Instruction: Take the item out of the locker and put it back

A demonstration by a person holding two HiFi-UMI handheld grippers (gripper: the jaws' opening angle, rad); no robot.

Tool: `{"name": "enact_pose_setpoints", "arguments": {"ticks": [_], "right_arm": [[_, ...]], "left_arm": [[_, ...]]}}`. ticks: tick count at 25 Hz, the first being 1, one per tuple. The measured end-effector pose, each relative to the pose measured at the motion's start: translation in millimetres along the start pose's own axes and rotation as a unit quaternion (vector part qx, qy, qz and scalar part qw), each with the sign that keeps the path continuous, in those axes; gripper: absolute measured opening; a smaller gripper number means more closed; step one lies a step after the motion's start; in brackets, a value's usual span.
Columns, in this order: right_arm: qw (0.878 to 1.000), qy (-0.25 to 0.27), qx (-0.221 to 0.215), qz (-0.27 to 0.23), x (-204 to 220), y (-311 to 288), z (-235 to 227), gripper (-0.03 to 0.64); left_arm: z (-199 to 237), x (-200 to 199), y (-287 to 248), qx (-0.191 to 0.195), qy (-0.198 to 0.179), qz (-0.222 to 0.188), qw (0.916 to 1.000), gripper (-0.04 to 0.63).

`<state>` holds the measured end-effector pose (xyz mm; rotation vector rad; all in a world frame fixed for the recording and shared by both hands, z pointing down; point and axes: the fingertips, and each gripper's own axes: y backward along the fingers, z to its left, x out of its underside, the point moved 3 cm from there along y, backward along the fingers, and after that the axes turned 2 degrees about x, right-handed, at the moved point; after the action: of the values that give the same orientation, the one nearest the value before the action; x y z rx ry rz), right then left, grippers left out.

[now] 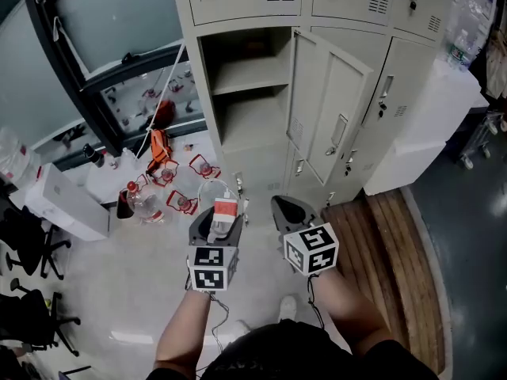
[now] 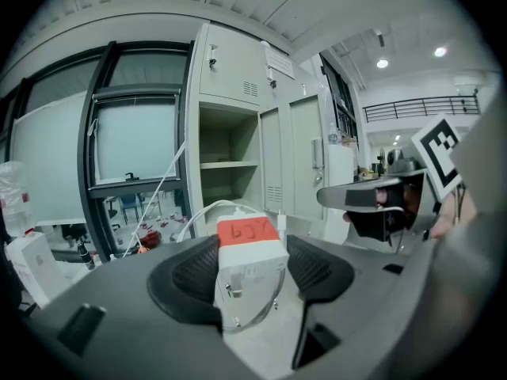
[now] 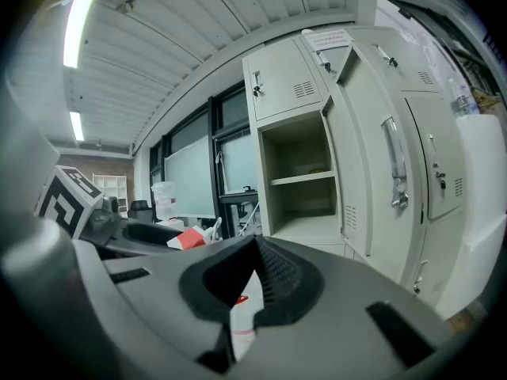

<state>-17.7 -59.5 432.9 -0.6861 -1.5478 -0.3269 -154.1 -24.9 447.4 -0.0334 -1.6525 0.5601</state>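
Observation:
A white power adapter (image 1: 225,210) with a red taped label and a white cable sits between the jaws of my left gripper (image 1: 219,216), which is shut on it. In the left gripper view the adapter (image 2: 252,279) stands upright between the black pads (image 2: 194,271). My right gripper (image 1: 290,210) hangs beside it with its jaws together and nothing in them; its pads (image 3: 273,271) meet at the tip. The beige locker (image 1: 245,93) stands ahead with its door (image 1: 329,117) swung open to the right. Its shelf (image 3: 305,178) and lower compartment look empty.
Red-capped bottles and orange items (image 1: 162,184) lie on the floor left of the locker. A white box (image 1: 67,200) and black office chairs (image 1: 32,248) are further left. A wooden platform (image 1: 396,236) and a white cabinet (image 1: 432,125) are on the right.

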Motion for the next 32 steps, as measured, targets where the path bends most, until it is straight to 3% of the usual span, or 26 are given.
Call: {"name": "enact_pose_setpoints", "arguments": {"ticks": [17,32], "right_arm": [[0.999,0.015,-0.050,-0.009,-17,-13,-77,-0.003],[0.999,0.010,-0.040,-0.012,-25,-45,-105,-0.003]], "left_arm": [[-41,-48,-78,-0.039,-0.004,-0.012,0.9992,0.268],[-20,-86,-147,-0.030,-0.030,-0.017,0.9989,0.268]]}}
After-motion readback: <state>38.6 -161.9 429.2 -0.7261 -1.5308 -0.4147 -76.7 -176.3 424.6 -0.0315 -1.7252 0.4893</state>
